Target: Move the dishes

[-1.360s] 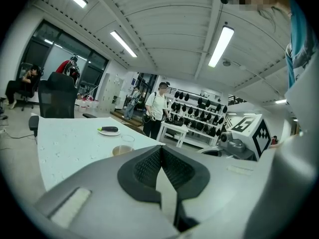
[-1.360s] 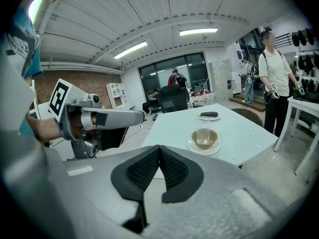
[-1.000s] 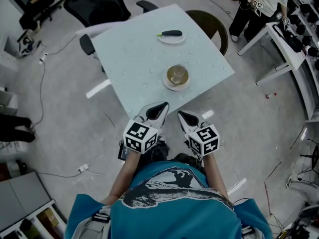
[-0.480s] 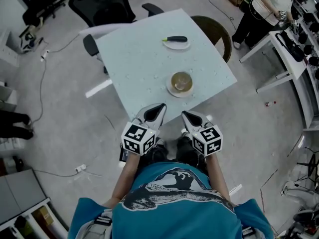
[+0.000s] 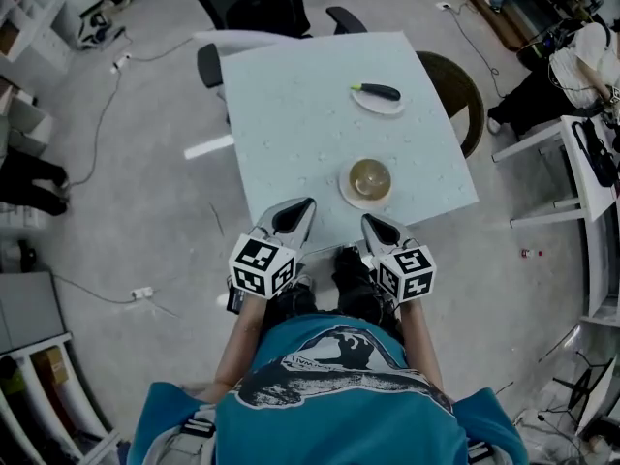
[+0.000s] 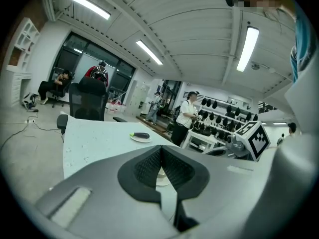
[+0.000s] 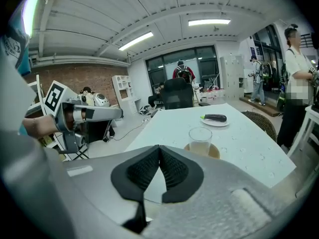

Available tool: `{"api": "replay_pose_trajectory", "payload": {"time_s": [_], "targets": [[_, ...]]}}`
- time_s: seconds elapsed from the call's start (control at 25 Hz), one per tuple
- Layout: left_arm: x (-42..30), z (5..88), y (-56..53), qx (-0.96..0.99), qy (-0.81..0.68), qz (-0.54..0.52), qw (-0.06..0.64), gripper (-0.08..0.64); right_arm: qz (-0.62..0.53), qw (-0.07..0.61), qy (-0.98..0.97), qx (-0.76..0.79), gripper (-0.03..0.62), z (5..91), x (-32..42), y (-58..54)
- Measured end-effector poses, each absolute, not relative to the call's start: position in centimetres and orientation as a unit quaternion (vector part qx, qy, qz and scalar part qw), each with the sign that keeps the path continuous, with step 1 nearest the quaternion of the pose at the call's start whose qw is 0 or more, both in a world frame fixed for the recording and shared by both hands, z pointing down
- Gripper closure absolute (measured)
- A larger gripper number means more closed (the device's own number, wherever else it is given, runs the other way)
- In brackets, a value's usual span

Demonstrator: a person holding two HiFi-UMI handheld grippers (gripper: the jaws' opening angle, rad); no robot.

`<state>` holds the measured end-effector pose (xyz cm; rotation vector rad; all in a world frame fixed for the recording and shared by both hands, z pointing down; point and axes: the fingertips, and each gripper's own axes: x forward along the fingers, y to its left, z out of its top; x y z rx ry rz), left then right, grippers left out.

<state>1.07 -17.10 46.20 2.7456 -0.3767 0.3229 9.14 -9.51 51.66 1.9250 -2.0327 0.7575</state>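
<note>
While the person holds both at the near edge of the table (image 5: 281,105), the left gripper (image 5: 301,205) and the right gripper (image 5: 372,223) each have their jaws pressed together on nothing. Just past the right one, a glass (image 5: 369,176) stands on a saucer (image 5: 350,198) by that near edge, toward the right corner. Farther out, near the far right corner, an eggplant (image 5: 381,91) lies on a white plate (image 5: 369,103).
</note>
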Motion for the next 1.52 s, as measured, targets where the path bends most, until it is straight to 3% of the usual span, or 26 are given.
{"api": "replay_pose_trajectory", "payload": {"time_s": [0.16, 0.4, 0.76, 0.84, 1.44, 1.52], "targets": [[2.4, 46.1, -18.4, 0.961, -0.178, 0.107, 0.184, 0.548, 0.249, 0.146, -0.714, 0.638, 0.588, 51.9, 12.0, -11.0], [5.3, 46.6, -18.4, 0.952, -0.215, 0.118, 0.182, 0.548, 0.169, 0.174, -0.765, 0.596, 0.526, 50.3, 15.5, -13.3], [5.6, 46.9, -18.2, 0.932, -0.285, 0.128, 0.182, 0.548, 0.143, 0.201, -0.815, 0.525, 0.286, 51.5, 16.5, -16.0], [5.1, 46.9, -18.1, 0.925, -0.306, 0.129, 0.182, 0.548, 0.140, 0.219, -0.821, 0.508, 0.259, 52.2, 16.3, -16.5], [3.1, 47.4, -16.0, 0.888, -0.398, 0.133, 0.191, 0.548, 0.186, 0.258, -0.832, 0.454, 0.255, 57.6, 16.4, -17.8], [3.0, 47.5, -15.8, 0.883, -0.407, 0.131, 0.192, 0.548, 0.191, 0.257, -0.830, 0.456, 0.300, 58.2, 16.7, -17.8]]}}
